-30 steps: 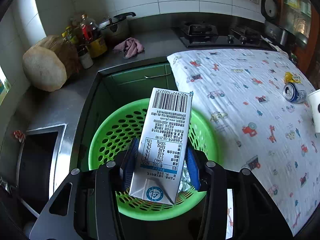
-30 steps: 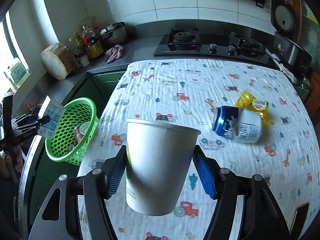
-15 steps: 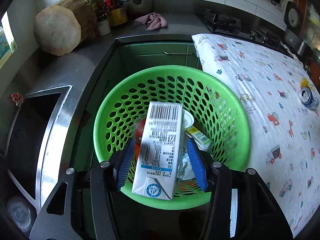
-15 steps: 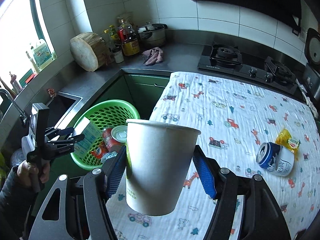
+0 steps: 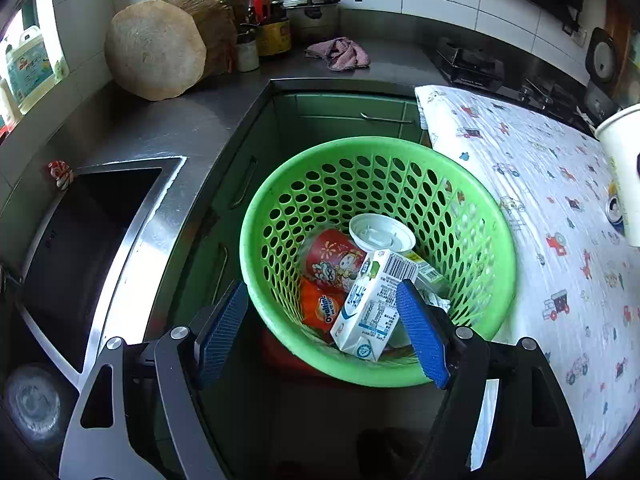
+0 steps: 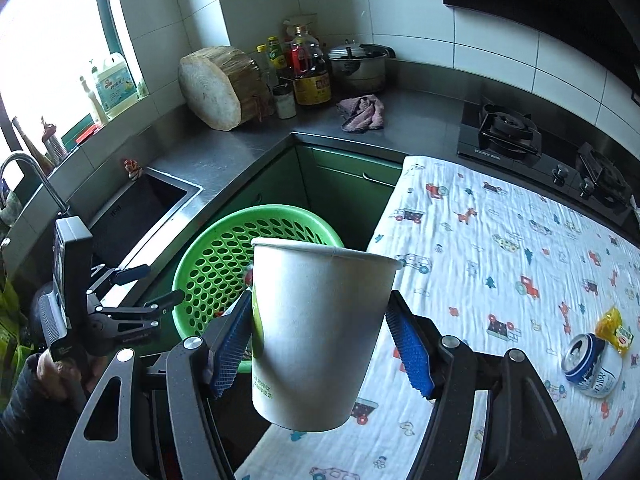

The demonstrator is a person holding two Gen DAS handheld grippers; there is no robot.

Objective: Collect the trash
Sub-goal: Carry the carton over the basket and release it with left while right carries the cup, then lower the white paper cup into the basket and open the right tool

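Printed cloth covers the table beside the steel counter. Green perforated basket sits low in the gap between counter and table, its rim just beside the cloth edge.

Left gripper: held over the near rim of the basket, pointing steeply down into it. Jaws opening, blue pads wide apart, nothing pressed between them. In the right wrist view it shows at far left, gripped by a hand in a dark sleeve.

Right gripper: tilted downward over the table edge nearest the basket. Pads clamp a white paper cup, upright, mouth up, green print low on its left side.

Milk carton: white and blue, barcode side up, lying tilted inside the basket on other trash, namely a red cartoon cup, a white lid and an orange Ovaltine packet.

Blue-white can lies on its side on the cloth, touching a yellow wrapper.
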